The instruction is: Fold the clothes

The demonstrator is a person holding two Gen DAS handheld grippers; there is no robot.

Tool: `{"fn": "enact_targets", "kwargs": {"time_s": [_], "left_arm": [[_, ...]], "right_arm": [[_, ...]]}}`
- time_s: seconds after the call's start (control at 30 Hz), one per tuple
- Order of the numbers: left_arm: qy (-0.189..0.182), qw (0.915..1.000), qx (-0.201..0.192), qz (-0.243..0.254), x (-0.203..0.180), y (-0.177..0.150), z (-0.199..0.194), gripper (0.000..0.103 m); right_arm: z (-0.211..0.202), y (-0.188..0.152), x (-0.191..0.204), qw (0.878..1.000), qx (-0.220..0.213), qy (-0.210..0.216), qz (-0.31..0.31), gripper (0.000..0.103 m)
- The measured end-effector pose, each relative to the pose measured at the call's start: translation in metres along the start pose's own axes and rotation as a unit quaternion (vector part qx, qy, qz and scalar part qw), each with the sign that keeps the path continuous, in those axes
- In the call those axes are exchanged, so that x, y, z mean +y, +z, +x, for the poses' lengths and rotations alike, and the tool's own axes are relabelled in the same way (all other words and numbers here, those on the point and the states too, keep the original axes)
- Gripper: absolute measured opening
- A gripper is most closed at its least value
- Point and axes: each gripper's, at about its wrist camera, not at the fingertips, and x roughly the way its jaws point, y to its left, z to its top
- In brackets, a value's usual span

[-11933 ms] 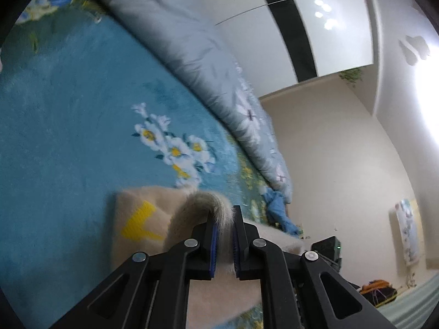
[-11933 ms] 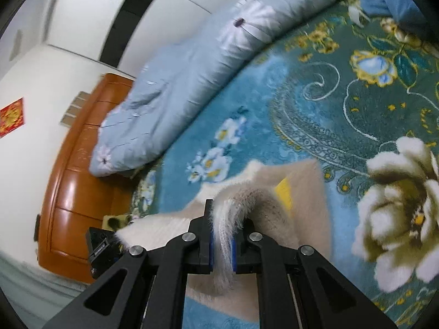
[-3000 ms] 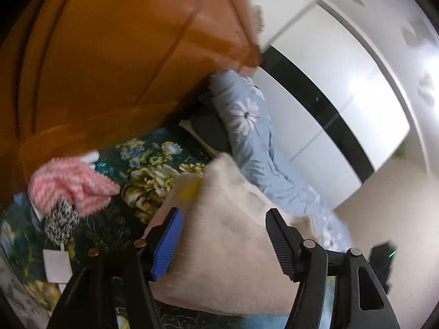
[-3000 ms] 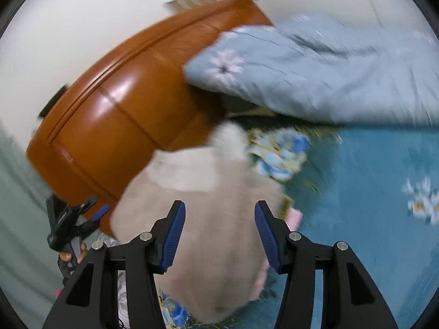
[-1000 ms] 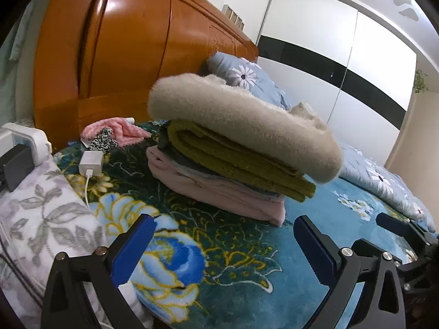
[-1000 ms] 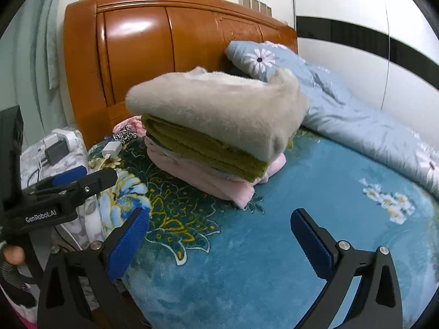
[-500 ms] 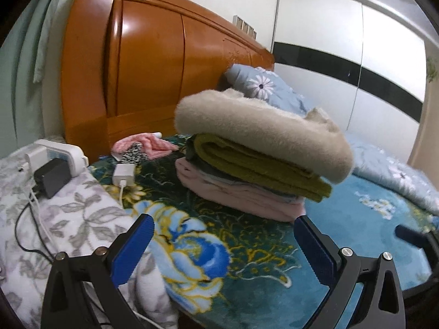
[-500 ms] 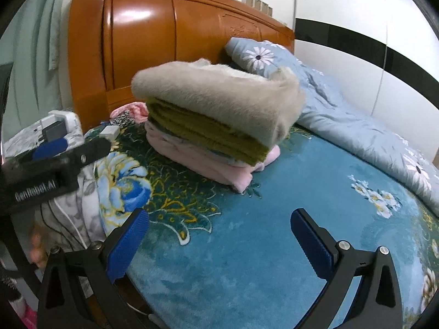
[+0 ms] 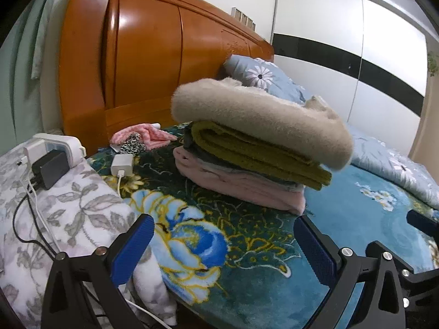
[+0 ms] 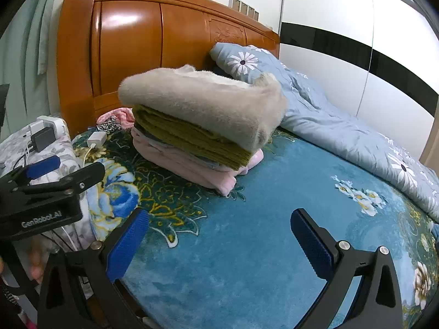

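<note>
You held the left gripper [image 9: 223, 242] and right gripper [image 10: 219, 234] spread wide, holding nothing, well short of the pile. The folded fluffy beige sweater [image 10: 203, 107] lay topmost on the stacked olive and pink garments [image 10: 192, 153] upon the blue floral blanket [image 10: 247, 246]. Judged advice: square its overhanging edge before leaving it.

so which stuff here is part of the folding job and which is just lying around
Job: beige fleece on top, olive garment, pink garment at the bottom of the stack; both open grippers.
Lying about: white charger, pink cloth, blue quilt, power strip.
</note>
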Motion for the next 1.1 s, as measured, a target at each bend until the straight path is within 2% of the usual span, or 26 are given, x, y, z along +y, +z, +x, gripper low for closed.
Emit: {"fn": "enact_targets", "kwargs": {"time_s": [0.17, 0.93, 1.1], "left_arm": [[0.030, 0.9992, 0.002, 0.025, -0.009, -0.002, 0.000, 0.103], [0.044, 0.9983, 0.010, 0.038, -0.018, -0.006, 0.011, 0.103], [0.037, 0.9986, 0.013, 0.034, -0.018, -0.006, 0.012, 0.103]], "right_arm": [[0.003, -0.001, -0.003, 1.000, 0.004, 0.003, 0.008, 0.103], [0.005, -0.004, -0.013, 0.999, -0.009, 0.012, 0.028, 0.103], [0.008, -0.006, -0.013, 0.999, -0.004, 0.015, 0.028, 0.103]]}}
